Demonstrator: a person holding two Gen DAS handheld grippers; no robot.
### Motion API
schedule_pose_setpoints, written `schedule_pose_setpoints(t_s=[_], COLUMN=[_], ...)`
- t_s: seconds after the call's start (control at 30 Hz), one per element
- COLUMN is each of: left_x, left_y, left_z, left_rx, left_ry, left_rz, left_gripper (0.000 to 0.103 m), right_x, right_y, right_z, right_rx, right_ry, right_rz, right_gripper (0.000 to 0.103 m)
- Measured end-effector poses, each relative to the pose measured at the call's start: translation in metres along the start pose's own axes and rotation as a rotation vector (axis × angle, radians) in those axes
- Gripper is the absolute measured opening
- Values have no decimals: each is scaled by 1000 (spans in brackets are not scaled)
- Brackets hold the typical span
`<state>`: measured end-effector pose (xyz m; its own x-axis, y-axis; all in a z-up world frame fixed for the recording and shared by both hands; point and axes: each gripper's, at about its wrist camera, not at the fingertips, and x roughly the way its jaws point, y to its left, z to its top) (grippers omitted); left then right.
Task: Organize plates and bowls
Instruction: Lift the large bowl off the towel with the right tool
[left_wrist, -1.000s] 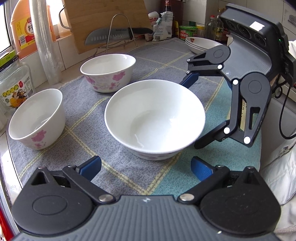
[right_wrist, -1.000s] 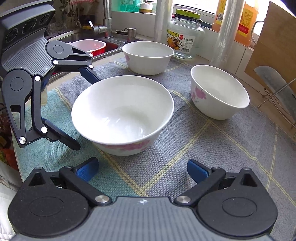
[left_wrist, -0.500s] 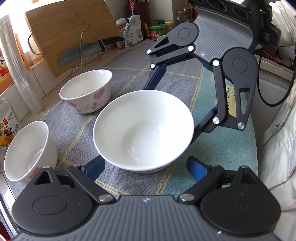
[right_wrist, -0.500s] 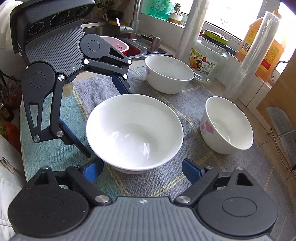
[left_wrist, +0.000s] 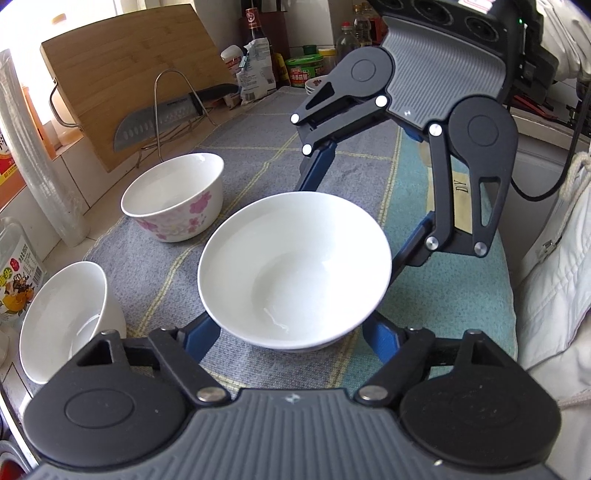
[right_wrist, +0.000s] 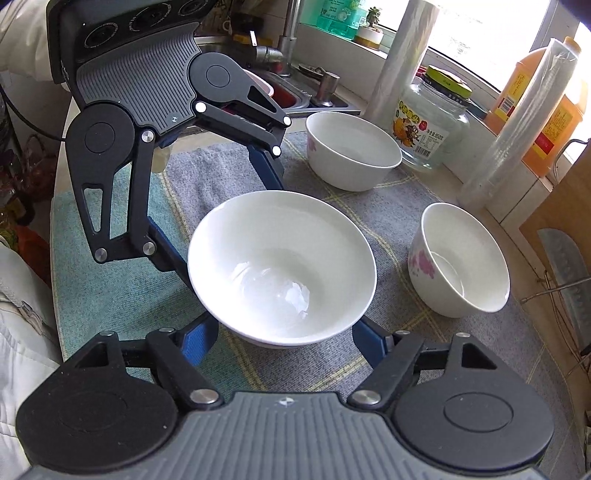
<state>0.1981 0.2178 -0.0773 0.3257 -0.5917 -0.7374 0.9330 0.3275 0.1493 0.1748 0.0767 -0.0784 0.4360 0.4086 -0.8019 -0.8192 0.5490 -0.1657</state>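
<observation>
Left gripper (left_wrist: 291, 334) has its blue pads clamped on the near flanks of the wide white ceramic bowl (left_wrist: 295, 269), dead centre between them. Opposite, the right gripper (right_wrist: 284, 338) straddles the same bowl from the far side, jaws closing, pads apparently at its walls. The bowl sits over the grey checked cloth (left_wrist: 184, 266), equally near both hands. Two smaller flowered bowls (left_wrist: 173, 195) stand off to one side, likely the stacking partners.

A checked cloth (left_wrist: 258, 155) covers the counter. Behind it a board (left_wrist: 122, 70) leans, a knife (left_wrist: 166, 118) on its rack; a jar (right_wrist: 432, 125) stands nearby.
</observation>
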Motion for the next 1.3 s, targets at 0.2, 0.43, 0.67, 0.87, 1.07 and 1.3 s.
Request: schedule_pose_setpoints(t_s=[0.2,0.43,0.67,0.87,1.07,1.3], left_x=[-1,-6,-4,5,22,45], left_y=[-2,-7,-19,-31,-44,-54], left_z=[3,13,30,48,69,94], left_rx=[16,18,9,17,30,59], left_ry=[5,10,15,15,7,-1], left_rz=[9,21,28,24,14,3], left_gripper=[83,83,83,83,83,83], right_x=[-2,-13,-30,-46,-65,-82], right_y=[0,-3,-6,-12,-21,-36], right_z=[0,0,-11,-28,-52,-80], right_rx=[14,17,14,23,39,64], right_ry=[1,-4,-14,-13,-3,5], right_rz=[-3,-5,-5,-13,-26,-53], right_gripper=[82,82,82,82,82,82])
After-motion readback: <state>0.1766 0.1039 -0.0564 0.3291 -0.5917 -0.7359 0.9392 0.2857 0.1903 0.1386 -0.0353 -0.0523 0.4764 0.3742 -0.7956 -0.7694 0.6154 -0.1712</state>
